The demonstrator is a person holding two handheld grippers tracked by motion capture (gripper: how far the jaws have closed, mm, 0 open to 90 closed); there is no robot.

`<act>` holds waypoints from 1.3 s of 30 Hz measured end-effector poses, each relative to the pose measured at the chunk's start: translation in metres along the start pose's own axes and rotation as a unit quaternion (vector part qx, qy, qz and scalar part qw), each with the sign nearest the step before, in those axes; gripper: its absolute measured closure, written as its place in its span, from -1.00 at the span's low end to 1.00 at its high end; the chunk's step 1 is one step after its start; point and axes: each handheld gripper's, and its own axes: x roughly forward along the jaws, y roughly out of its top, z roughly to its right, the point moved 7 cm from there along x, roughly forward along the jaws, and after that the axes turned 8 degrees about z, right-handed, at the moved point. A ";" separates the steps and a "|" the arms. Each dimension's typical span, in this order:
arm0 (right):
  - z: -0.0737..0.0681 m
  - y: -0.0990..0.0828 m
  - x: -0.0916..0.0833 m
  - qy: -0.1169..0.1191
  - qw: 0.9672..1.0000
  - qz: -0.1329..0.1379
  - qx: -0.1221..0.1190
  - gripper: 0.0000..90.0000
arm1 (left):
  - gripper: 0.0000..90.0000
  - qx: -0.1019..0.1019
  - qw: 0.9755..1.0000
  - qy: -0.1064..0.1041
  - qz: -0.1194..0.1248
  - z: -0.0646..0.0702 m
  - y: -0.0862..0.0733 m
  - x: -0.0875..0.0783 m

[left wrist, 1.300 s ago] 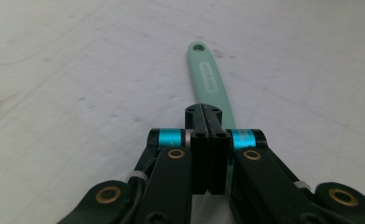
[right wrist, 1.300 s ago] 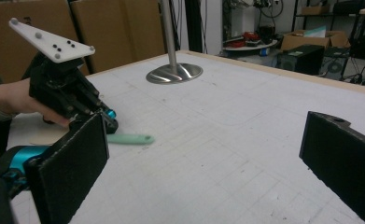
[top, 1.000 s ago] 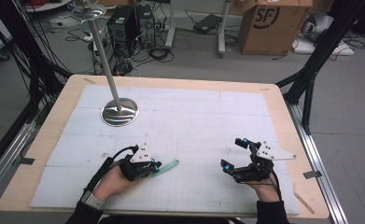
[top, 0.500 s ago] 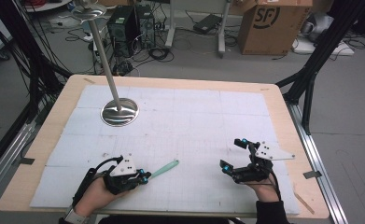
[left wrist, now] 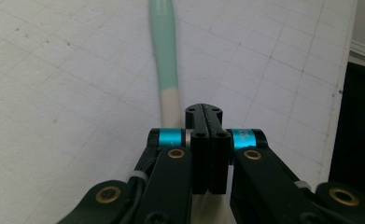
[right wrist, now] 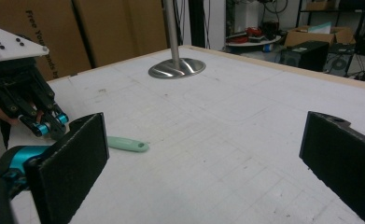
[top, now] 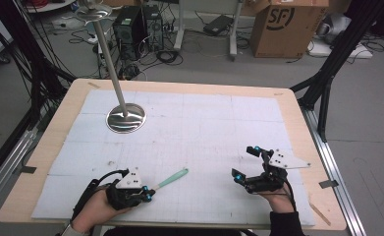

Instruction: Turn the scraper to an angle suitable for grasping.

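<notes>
Down left, the left hand-held gripper point(top: 149, 195) pinches the green-handled tool point(top: 171, 179); the right hand-held gripper point(top: 244, 165) stands spread.

On the worktop point(top: 57, 147) lies a gridded mat point(top: 204, 128). The stand's round base point(top: 125, 118) sits on the mat toward 10 o'clock from the mat's middle, its pole point(top: 110, 59) leaning off toward 11 o'clock. The left gripper point(top: 148, 195) lies at 7 o'clock near the front edge, and the toothbrush point(top: 172, 178) stretches from it toward 2 o'clock, its near end at the gripper's fingers. The right gripper point(top: 246, 164) is at 4 o'clock, well apart from the toothbrush. Behind the worktop, on the floor, a cardboard box point(top: 288, 27) stands at 1 o'clock and a computer tower point(top: 130, 22) at 11 o'clock.
</notes>
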 end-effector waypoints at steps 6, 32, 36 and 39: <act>-0.001 0.000 0.000 0.001 1.000 -0.001 -0.002 -0.99 | 1.00 -0.001 1.000 0.007 0.001 -0.005 -0.001 -0.002; 0.000 -0.003 0.002 0.002 1.000 -0.008 -0.002 -0.99 | 0.99 -0.030 0.996 0.080 0.013 -0.055 -0.006 -0.022; 0.000 -0.003 0.002 0.003 1.000 -0.009 -0.001 -0.99 | 0.99 -0.039 0.993 0.107 0.025 -0.064 0.005 -0.018; -0.001 -0.003 0.002 0.004 1.000 -0.011 -0.002 -0.99 | 0.99 -0.038 0.993 0.111 0.032 -0.071 0.014 -0.009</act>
